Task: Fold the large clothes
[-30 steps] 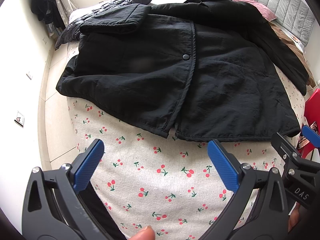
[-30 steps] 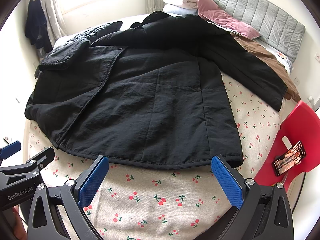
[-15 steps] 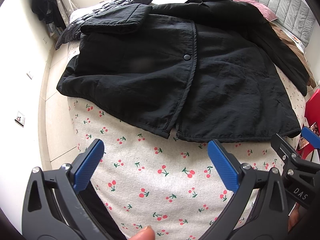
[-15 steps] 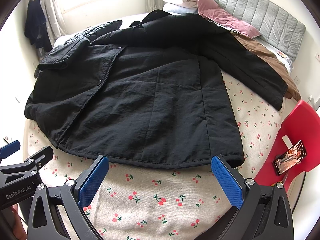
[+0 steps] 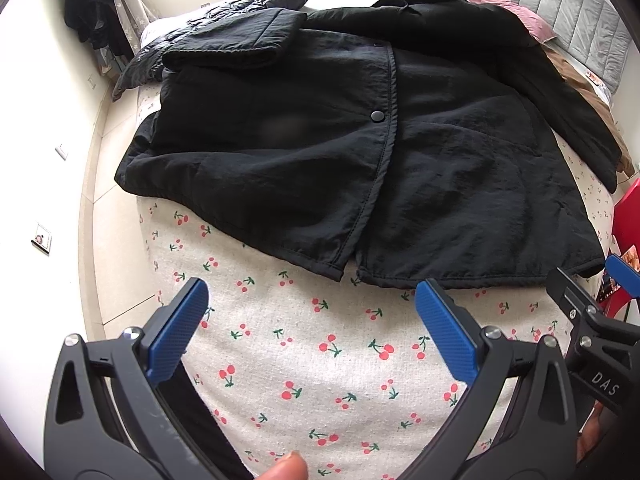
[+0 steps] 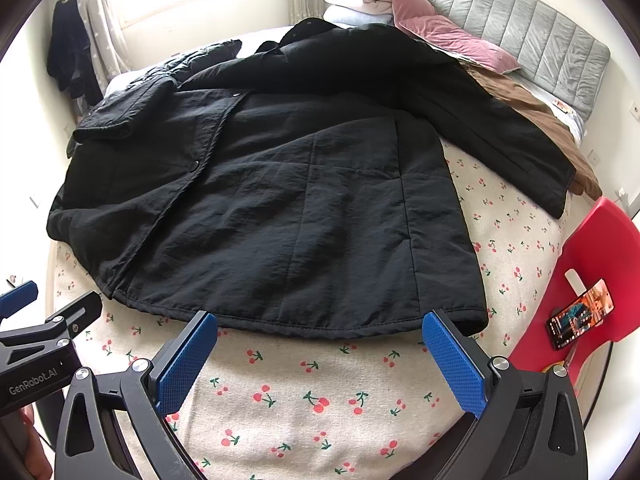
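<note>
A large black padded jacket [image 5: 320, 152] [image 6: 280, 208] lies spread front-up on the cherry-print bed cover [image 5: 320, 360] [image 6: 304, 400]. Its left sleeve is folded across the chest; its right sleeve [image 6: 500, 128] stretches toward the bed's right side. My left gripper [image 5: 312, 328] hovers open over the bare cover, just short of the hem. My right gripper [image 6: 320, 356] is open too, its blue pads close to the hem [image 6: 320, 330] near the jacket's right corner. Neither holds anything. Each gripper shows at the edge of the other's view.
A red chair [image 6: 588, 264] with a phone [image 6: 580, 314] on it stands at the bed's right. A brown garment [image 6: 532, 108], pink pillow [image 6: 440, 32] and grey headboard [image 6: 520, 28] lie beyond. Another dark quilted garment [image 5: 224, 28] lies far left. Floor [image 5: 112, 220] borders the bed's left edge.
Both grippers have edged slightly forward toward the jacket's hem; both stay open. The jacket has not moved.
</note>
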`<state>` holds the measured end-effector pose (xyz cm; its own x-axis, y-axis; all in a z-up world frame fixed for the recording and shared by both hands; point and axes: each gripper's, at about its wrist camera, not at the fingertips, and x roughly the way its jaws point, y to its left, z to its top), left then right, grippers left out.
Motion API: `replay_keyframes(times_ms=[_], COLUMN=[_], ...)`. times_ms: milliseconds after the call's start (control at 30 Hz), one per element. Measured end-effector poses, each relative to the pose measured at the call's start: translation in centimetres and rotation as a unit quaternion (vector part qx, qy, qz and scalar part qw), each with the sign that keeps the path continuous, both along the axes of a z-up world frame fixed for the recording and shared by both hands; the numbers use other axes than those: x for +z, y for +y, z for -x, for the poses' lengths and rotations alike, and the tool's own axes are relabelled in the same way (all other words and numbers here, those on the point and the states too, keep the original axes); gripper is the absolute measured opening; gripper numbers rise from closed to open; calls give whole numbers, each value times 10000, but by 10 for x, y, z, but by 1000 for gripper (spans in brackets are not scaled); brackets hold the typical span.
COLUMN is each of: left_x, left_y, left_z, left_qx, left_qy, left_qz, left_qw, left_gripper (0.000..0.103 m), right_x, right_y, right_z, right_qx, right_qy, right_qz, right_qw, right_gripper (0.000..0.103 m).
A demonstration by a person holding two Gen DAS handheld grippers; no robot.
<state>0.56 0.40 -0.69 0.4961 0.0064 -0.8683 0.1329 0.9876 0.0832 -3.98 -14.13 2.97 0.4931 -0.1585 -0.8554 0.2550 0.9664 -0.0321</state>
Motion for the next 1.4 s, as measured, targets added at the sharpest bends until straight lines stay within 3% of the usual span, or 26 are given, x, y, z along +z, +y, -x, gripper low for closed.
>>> replay_keyframes(times_ms=[200,300,433,667,900,1100,1200,1267,1333,1367,1400], left_x=[-1,2,8,22,3,-32,-49,-60,-63,-61,-58], left_y=[3,6,14,79,157,192,206,211,211,208,206], left_z=[-7,-11,-28,-80,-159,-212,-231,-234,-228,-222,-216], left_qx=[-135,-409,-754,-634,-565,-978,-910,-827,-764,-781,-784], left_qy=[-57,-229,-170,-254,-476,-193,105,351,343,339,321], left_qz=[133,237,239,401,52,578,1254,1703,1875,1943,1971], left_qw=[9998,9986,9967,9969,9973,9933,9879,9813,9787,9772,9767], left_gripper=[103,103,103,103,103,102,102,96,91,82,70], right_x=[-1,-2,-2,-9,-39,-68,-74,-74,-76,-76,-74], right_y=[-7,-13,-29,-89,-157,-177,-180,-179,-174,-169,-163], right_z=[-4,-8,-13,-30,-39,-45,-46,-47,-48,-48,-49], right_qx=[-40,77,270,287,-113,-298,-380,-414,-357,-300,-187], right_qy=[-5,-43,-114,21,138,212,103,16,2,32,83], right_qz=[-2,-62,-238,-840,-1701,-2185,-2268,-2357,-2367,-2304,-2230], right_qw=[10000,9999,9993,9960,9853,9751,9731,9709,9709,9726,9746], right_gripper=[103,103,103,103,103,103,103,103,102,96,78])
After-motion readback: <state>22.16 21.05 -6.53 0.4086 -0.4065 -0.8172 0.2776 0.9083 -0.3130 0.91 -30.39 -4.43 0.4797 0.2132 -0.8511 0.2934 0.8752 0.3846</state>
